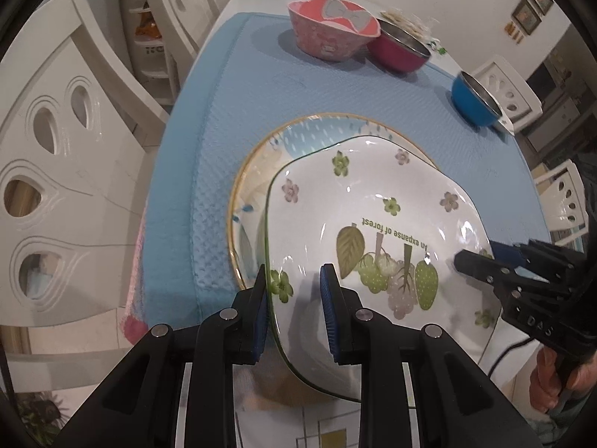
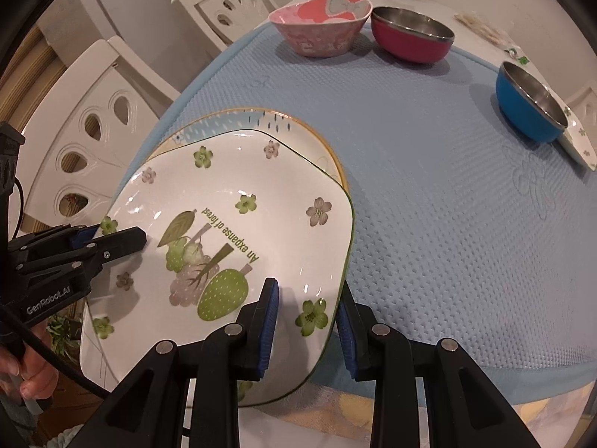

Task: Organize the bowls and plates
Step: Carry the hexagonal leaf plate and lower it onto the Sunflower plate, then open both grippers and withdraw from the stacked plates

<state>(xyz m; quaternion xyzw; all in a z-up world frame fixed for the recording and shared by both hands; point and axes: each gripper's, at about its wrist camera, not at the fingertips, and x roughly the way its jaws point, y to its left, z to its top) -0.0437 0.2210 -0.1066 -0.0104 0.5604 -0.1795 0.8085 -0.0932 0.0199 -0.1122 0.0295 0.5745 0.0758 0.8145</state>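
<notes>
While both grippers point steeply down, each clamps one edge of the square plate (image 1: 373, 201). The left gripper (image 1: 294, 302) has its blue pads on either side of the plate's left rim, near a green flower print. The right gripper (image 2: 309, 321) pinches the opposite rim the same way, one pad on the plate's face and one under its edge. A hand (image 2: 26, 369) shows at the lower left of the right wrist view, around the left gripper's handle. The square plate, printed with fruit and the words "An expanse of forest", sits over a round plate (image 1: 261, 156) with a yellow rim; whether they touch cannot be told. Both are over the near left part of a blue mat (image 2: 429, 186). At the mat's far edge stand a pink bowl (image 2: 321, 26) and a red bowl (image 2: 410, 37), just beside each other. A blue bowl (image 2: 530, 104) stands apart at the right edge.
</notes>
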